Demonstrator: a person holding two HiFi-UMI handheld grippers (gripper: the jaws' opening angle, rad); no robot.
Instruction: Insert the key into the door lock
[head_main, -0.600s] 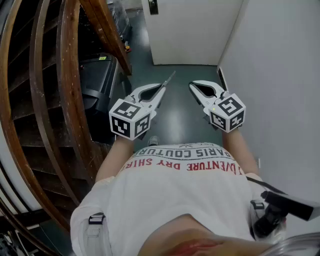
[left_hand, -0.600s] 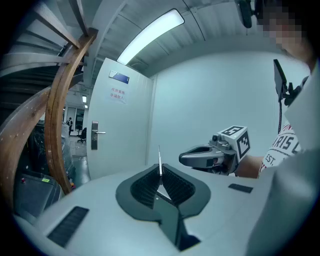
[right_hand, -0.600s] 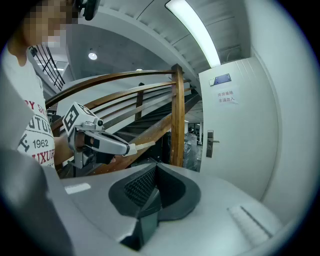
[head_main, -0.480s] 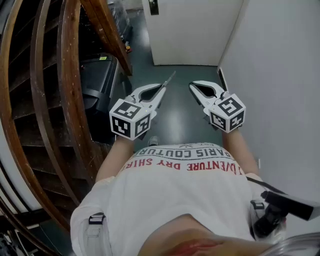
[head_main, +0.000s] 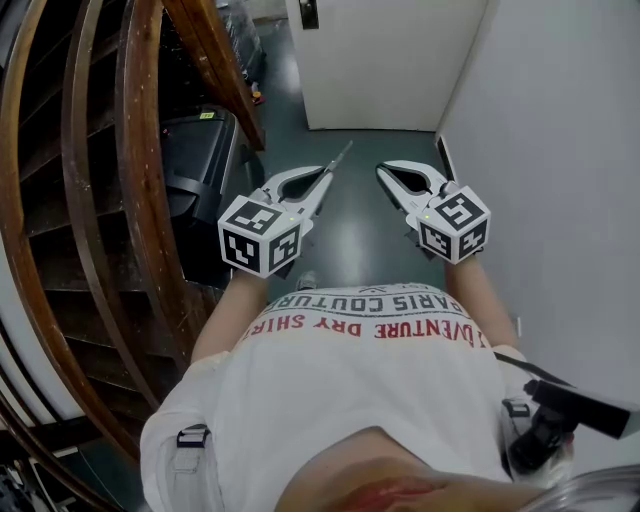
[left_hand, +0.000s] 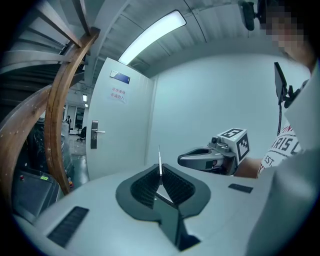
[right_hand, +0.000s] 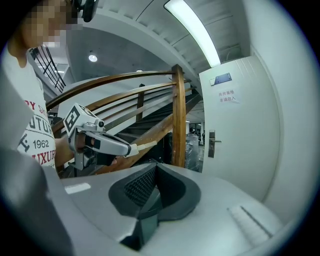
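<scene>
A thin metal key (head_main: 340, 156) sticks forward out of my left gripper (head_main: 323, 176), whose jaws are shut on it. In the left gripper view the key blade (left_hand: 160, 159) stands up between the dark pads. The white door (head_main: 385, 60) is ahead at the end of the passage, some way beyond both grippers. Its lock plate and lever handle (left_hand: 94, 134) show on the door's left side, and again as the handle (right_hand: 212, 142) in the right gripper view. My right gripper (head_main: 381, 171) is held beside the left one, shut, with nothing in it.
A curved wooden stair rail (head_main: 135, 190) and steps run along the left. A dark machine (head_main: 195, 160) stands under the stairs. A white wall (head_main: 560, 150) closes the right side. The grey floor (head_main: 350, 215) runs between them to the door.
</scene>
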